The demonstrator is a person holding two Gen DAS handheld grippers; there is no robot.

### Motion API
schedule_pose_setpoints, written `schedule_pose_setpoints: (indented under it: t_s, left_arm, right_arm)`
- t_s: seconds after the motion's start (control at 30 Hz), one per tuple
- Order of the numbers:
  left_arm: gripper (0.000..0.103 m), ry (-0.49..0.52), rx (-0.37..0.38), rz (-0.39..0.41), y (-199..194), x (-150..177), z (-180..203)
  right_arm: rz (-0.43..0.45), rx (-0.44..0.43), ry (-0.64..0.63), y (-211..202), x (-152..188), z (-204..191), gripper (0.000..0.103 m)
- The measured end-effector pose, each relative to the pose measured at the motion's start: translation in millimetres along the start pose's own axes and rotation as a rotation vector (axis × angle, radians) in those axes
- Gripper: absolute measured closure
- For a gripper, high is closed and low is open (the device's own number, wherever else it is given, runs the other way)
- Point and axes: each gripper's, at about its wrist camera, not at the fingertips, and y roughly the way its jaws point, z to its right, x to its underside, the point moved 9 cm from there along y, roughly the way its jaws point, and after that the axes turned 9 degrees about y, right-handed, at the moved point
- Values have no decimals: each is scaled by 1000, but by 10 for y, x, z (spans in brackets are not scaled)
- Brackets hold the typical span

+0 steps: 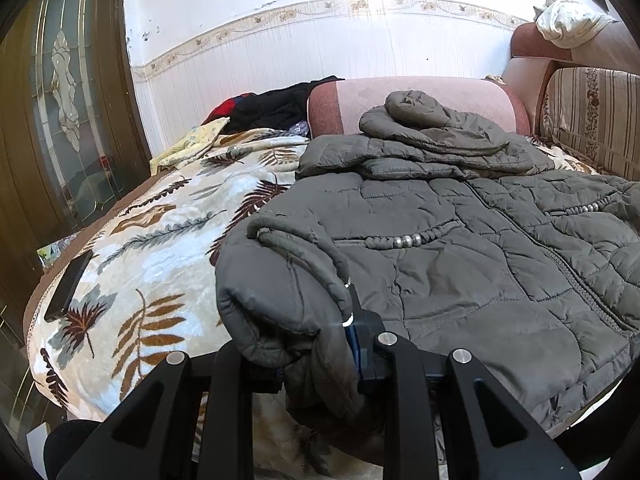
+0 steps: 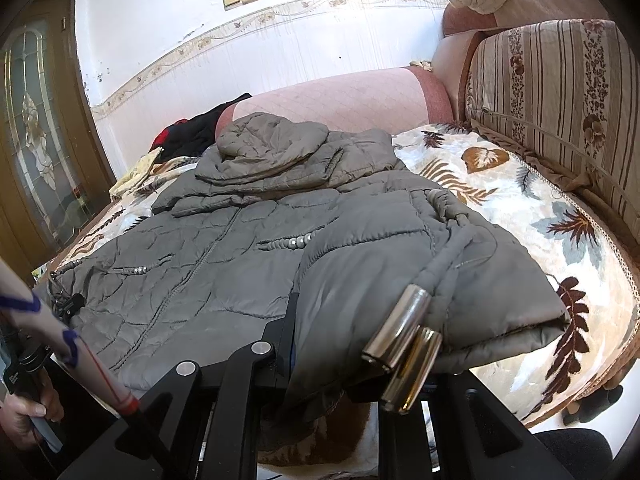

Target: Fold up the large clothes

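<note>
A grey quilted hooded jacket (image 1: 480, 248) lies front up on a leaf-print blanket, hood toward the pink armrest; it also shows in the right wrist view (image 2: 200, 264). My left gripper (image 1: 320, 344) is shut on the jacket's left hem corner (image 1: 280, 292), which is lifted and bunched over the fingers. My right gripper (image 2: 336, 344) is shut on the right hem corner (image 2: 400, 280), folded up over the fingers. A drawstring with two metal tips (image 2: 404, 344) hangs over that corner.
The leaf-print blanket (image 1: 152, 248) covers the sofa seat. A dark phone (image 1: 68, 284) lies near its left edge. Dark and red clothes (image 1: 276, 108) are piled at the back. Striped back cushion (image 2: 560, 112) stands at right. A wooden door (image 1: 60, 100) is at left.
</note>
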Motion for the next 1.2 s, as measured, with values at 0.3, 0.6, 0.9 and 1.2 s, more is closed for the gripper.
schedule_pose_setpoints:
  t_s: [0.3, 0.6, 0.9, 1.2]
  left_arm:
    - [80, -5, 4, 43, -93, -336, -71]
    - [80, 4, 24, 131, -161, -1202, -263]
    - [80, -30, 34, 194, 223, -2413, -452]
    - [67, -128, 82, 129, 1493, -3426, -546]
  right_arm:
    - [47, -26, -18, -113, -316, -100, 86]
    - [138, -71, -55, -193, -1066, -345, 87]
    - [196, -98, -47, 154, -2161, -604, 87]
    - [130, -43, -1, 1480, -3050, -654, 87]
